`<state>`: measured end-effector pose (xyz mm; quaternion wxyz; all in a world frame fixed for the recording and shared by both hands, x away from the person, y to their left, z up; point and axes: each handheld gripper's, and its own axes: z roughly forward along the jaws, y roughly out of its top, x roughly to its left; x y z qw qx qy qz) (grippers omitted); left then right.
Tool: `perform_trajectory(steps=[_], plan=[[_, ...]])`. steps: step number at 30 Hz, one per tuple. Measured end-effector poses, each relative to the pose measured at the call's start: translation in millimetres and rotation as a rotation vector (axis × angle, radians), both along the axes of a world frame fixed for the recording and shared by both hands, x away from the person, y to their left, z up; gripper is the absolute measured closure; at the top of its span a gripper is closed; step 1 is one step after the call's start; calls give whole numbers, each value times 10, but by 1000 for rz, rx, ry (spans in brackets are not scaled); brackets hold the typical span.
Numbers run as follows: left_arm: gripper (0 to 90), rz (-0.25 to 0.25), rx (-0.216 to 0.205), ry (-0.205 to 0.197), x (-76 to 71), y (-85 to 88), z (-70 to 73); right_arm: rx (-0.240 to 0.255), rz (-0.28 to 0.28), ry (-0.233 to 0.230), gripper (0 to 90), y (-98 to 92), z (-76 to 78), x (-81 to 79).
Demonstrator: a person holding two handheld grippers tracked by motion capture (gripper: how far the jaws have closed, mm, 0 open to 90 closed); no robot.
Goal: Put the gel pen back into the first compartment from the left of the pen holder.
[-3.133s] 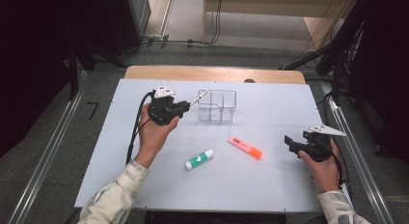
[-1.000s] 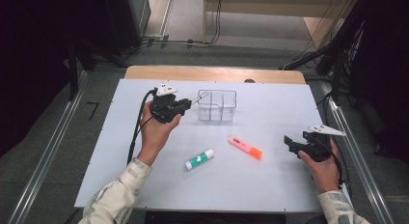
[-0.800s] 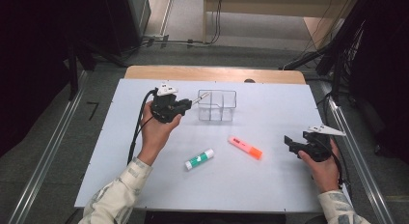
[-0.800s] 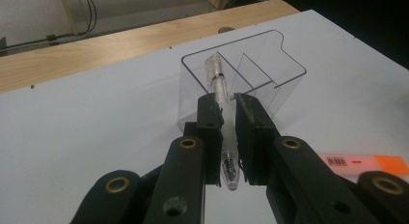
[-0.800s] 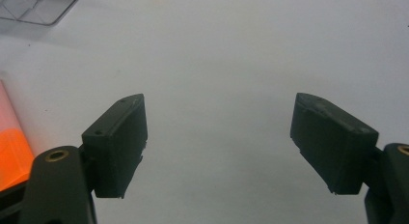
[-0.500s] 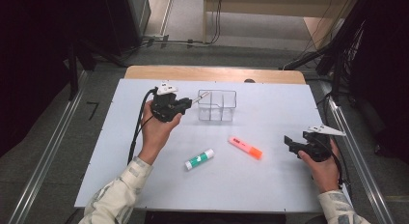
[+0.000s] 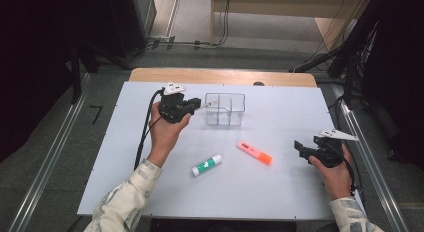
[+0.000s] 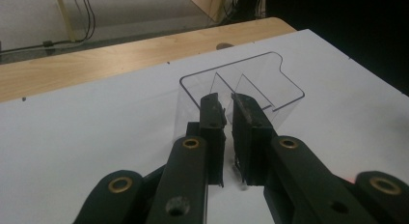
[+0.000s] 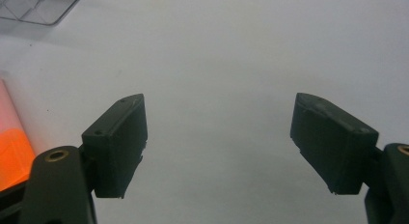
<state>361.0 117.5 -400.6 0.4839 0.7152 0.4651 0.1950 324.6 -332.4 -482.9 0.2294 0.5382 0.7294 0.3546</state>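
Observation:
A clear plastic box (image 7: 225,95) with dividers stands at the back middle of the white table (image 7: 285,107). My left gripper (image 7: 199,106) is held level at its left end. In the left gripper view the jaws (image 8: 226,101) have just closed a little further and leave only a thin slit. Their tips are at the near wall of the clear box (image 8: 284,81); whether they pinch it I cannot tell. My right gripper (image 7: 299,148) rests open at the front right, and its jaws (image 9: 219,103) have bare table between them. An orange highlighter (image 7: 254,153) lies to its left.
A white glue stick with a green label (image 7: 207,165) lies at the front middle. The left gripper's black cable (image 7: 145,137) trails down the table's left side. A wooden strip (image 7: 222,76) runs along the far edge. The orange highlighter (image 9: 12,156) shows at the left edge of the right gripper view.

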Motion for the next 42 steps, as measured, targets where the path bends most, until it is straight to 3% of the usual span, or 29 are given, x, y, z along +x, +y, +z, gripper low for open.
perform_trajectory(steps=[2,4,13,19,20,26,38,42], plan=[[808,-1,-10,-13,25,-13,-7,0,0,0,193,0,1,-1],[722,-2,-27,-12,40,-17,-16,1,1,-1,193,-2,4,-5],[662,4,-35,-16,24,0,-19,2,2,-3,192,-9,2,-5],[520,21,-50,7,10,30,-28,0,2,-2,193,-10,-2,-3],[463,26,-50,7,7,35,-28,0,2,-2,193,-10,-1,-3],[354,47,-22,14,-21,68,-67,-1,4,-1,192,-6,-4,-2],[259,92,14,13,-133,154,-159,4,4,-1,191,-21,-1,-12],[254,107,3,17,-162,186,-199,9,4,-3,191,-28,2,-20]])
